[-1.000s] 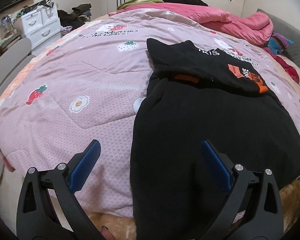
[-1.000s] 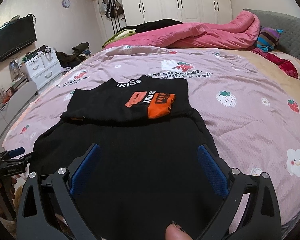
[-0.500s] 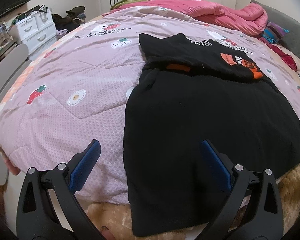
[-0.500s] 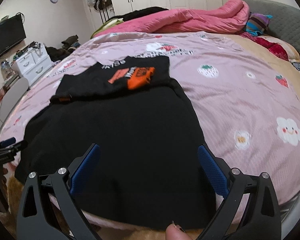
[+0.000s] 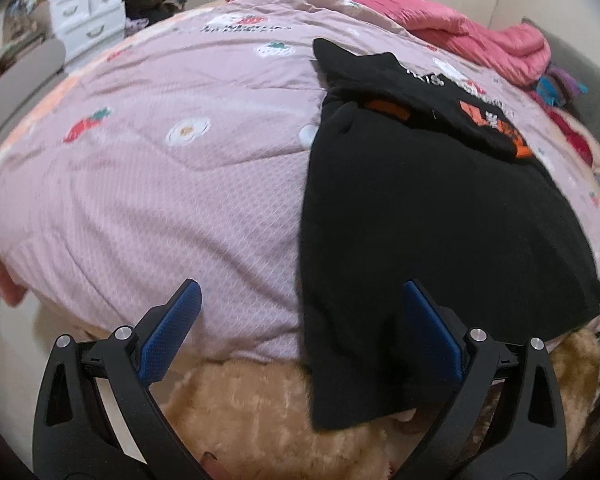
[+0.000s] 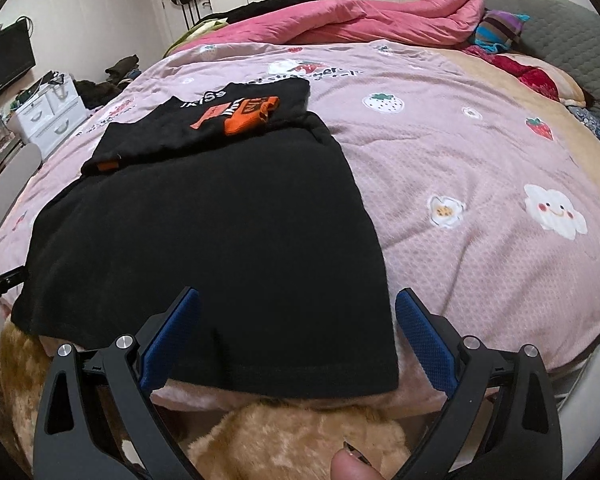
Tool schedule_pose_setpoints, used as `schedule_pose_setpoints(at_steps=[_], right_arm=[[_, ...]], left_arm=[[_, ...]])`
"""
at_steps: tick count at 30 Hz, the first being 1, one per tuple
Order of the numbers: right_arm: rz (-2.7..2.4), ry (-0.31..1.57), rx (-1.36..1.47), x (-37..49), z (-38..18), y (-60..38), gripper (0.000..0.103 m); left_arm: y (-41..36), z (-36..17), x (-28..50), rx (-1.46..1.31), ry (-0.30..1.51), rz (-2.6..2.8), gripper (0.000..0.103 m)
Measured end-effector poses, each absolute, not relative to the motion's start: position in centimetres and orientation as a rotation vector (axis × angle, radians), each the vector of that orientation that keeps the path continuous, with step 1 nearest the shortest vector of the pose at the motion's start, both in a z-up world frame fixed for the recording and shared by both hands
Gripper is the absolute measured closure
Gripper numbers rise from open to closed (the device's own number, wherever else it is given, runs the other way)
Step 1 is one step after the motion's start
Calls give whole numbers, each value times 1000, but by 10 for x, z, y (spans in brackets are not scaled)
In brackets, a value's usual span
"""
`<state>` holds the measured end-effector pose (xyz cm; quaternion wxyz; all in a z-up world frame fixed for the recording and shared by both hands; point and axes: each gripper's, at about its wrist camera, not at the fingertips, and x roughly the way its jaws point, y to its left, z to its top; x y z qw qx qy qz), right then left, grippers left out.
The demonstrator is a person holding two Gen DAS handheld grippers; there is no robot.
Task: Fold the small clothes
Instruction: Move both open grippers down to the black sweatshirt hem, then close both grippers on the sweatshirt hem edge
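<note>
Pink strawberry-print quilt (image 6: 440,152) covers the bed; on it a black garment (image 6: 204,240) lies spread flat, its long axis running away from both cameras, its near hem draped over the bed's edge above a tan plush blanket (image 6: 300,436); a folded black top with orange print (image 6: 236,114) rests at its far end. Left gripper (image 5: 296,328) hangs with fingers wide apart and empty, just short of the hem's left corner; right gripper (image 6: 296,330) likewise gapes empty, straddling the hem's right corner. Each corner lies just ahead of its own gripper, so the next grasp probably takes the hem with both.
</note>
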<state>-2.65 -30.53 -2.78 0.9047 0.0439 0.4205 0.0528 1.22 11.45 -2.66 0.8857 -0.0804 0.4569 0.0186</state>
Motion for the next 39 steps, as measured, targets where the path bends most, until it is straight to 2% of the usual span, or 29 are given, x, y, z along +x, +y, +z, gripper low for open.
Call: schedule_pose_setpoints(at_steps=[4,6,8,11,29,31,33,34,35,37,38,39], right_arm=[[96,872,91,-31,-27,-309,6],[90,870,93,-33,-26,-311,6],[87,869,95,-36,-26,-313,6],[83,869,95,-39,-26,-315,6],[114,895,156,-43,-36,-332,8],[104,909,159,-40,-41,-334,28],[90,913,169,-38,-45,-336,38],[95,909,161,-39,-46,-335,49],[105,904,146,-41,-45,-332,55],[116,886,98,-46,-40,-325,76],[105,876,81,-48,-38,-324,81],[89,856,64,-50,-33,-323,90]], left_arm=[[120,-25,2,-191,938,23,12],[120,-22,-3,-203,931,-3,24],[120,-21,-7,-215,937,-34,44],[116,-24,-10,-220,956,-75,57],[96,-51,4,-252,1014,-137,58],[97,-51,3,-256,1012,-138,59],[98,-51,3,-265,1009,-141,59],[99,-51,3,-269,1008,-142,59],[100,-51,2,-271,1007,-143,59],[101,-51,1,-273,1005,-143,59],[101,-51,2,-273,1005,-143,59],[101,-51,2,-273,1005,-142,59]])
